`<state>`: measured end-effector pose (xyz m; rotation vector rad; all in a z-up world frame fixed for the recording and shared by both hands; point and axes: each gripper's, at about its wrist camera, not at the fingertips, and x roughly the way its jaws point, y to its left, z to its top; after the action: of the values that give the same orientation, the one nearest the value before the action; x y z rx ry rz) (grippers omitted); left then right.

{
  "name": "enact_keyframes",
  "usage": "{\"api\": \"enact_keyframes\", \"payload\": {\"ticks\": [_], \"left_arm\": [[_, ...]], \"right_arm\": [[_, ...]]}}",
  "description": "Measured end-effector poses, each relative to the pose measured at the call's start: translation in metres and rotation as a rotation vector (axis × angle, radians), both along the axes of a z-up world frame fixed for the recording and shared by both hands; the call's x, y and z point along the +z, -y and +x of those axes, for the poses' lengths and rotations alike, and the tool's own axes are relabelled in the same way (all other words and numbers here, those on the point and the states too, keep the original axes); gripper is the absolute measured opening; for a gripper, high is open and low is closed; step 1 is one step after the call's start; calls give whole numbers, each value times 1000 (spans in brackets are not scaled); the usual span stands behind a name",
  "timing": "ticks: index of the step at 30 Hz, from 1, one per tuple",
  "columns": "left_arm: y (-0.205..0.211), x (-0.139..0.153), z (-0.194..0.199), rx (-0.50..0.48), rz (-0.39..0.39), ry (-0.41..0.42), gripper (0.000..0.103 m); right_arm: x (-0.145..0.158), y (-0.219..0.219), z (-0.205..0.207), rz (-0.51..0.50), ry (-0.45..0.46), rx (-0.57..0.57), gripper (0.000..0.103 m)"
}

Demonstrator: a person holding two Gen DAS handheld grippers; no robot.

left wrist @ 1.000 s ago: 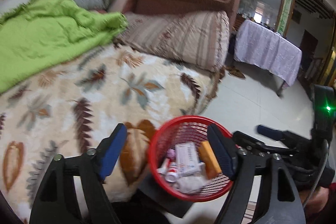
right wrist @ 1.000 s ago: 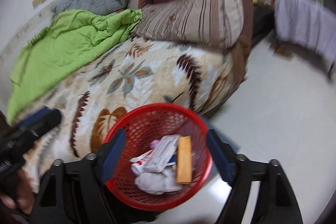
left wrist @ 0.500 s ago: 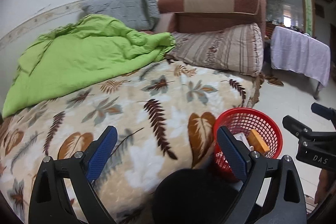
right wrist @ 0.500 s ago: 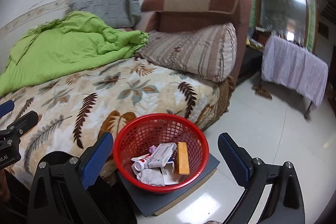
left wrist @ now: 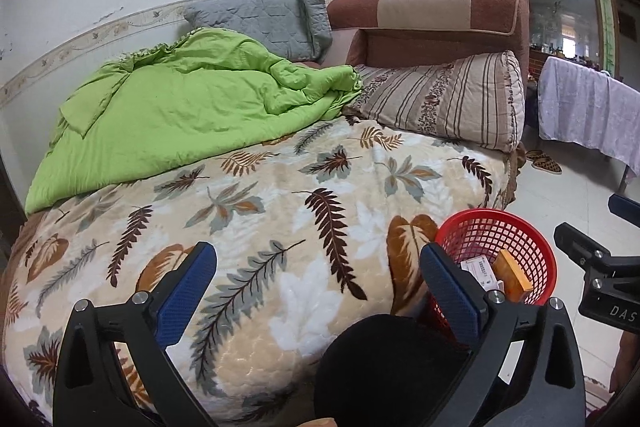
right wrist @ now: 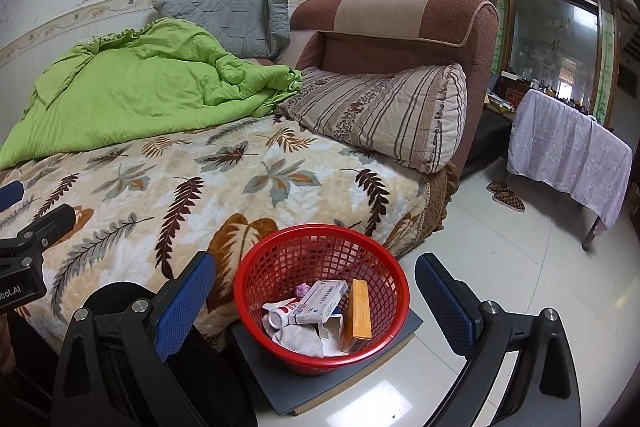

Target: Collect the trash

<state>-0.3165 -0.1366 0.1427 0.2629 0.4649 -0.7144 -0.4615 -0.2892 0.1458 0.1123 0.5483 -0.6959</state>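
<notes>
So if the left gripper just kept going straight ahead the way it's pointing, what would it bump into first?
Probably the leaf-patterned blanket on the bed. The left gripper is opening, nothing between its jaws, aimed slightly downward at that blanket. Depth is hard to judge, though.

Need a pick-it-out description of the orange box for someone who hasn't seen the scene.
Find the bed with the leaf-print blanket; beside its near corner a red mesh basket stands on a grey board. The orange box lies along the basket's right inner wall, the only orange item among white trash.

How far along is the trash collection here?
Done: the red basket holds boxes, a tube and crumpled tissue. In hand: nothing; the right gripper is open, and the left gripper's jaws are opening, empty. Left: no loose trash shows on the bed.
</notes>
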Motion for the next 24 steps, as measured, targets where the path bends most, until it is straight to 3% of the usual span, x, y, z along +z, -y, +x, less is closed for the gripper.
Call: {"api": "enact_keyframes", "payload": {"ticks": [13,24], "left_arm": [[-3,2,-1,48,-14,30,102],[0,0,2,60,24,42,102]], "right_arm": [[-5,0,2,7,-10,5,101],[-9,0,3,13,-18,9,101]]}}
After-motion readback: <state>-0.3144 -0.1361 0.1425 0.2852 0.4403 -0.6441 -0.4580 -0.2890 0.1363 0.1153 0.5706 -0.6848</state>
